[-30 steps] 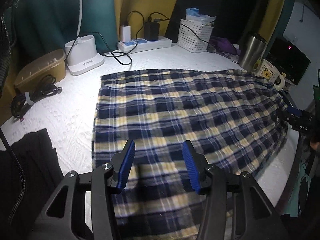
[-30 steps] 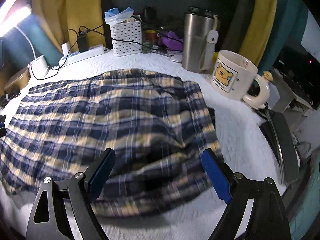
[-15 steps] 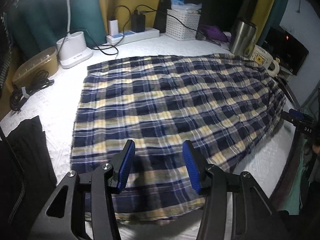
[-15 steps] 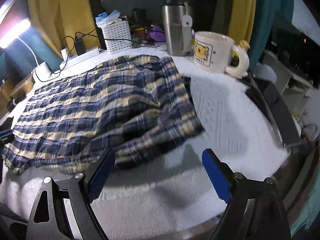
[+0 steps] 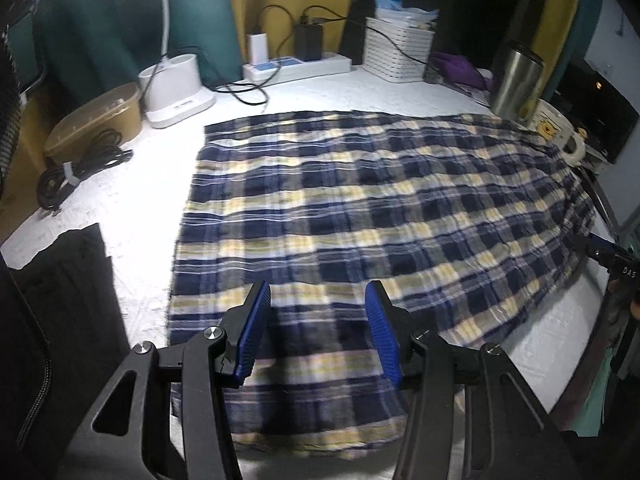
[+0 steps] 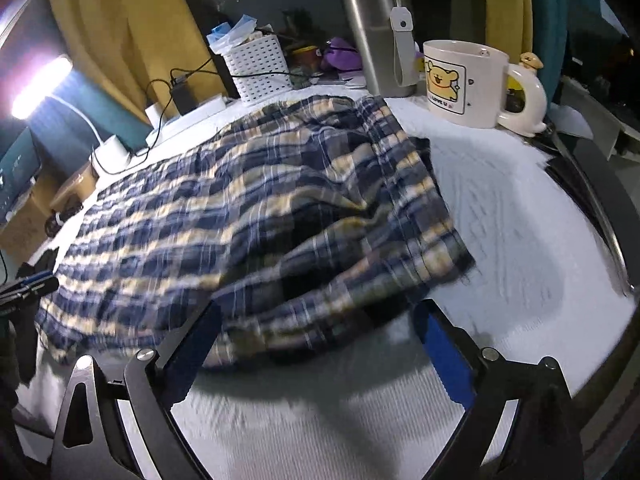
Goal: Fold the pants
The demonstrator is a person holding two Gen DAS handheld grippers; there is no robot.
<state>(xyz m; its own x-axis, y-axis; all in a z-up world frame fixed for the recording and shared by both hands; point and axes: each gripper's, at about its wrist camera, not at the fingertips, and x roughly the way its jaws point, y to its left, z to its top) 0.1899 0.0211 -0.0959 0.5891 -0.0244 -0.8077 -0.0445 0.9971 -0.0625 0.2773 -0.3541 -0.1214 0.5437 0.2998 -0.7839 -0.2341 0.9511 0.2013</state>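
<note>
The pants are blue, navy and yellow plaid, spread flat lengthwise across the white textured table cover. My left gripper is open and empty, hovering above the pants near their leg-end edge. In the right wrist view the pants lie with the waist end rumpled and raised near me. My right gripper is wide open and empty, just in front of the waist edge. The tip of the right gripper shows at the left view's far right.
At the back stand a power strip, white basket, white lamp base, steel tumbler and bear mug. A tan box and coiled cable sit left. A black garment lies at near left.
Both grippers pulled back and up from the pants, then moved in closer again. The right gripper has swung toward the waist corner. Both stay open and empty.
</note>
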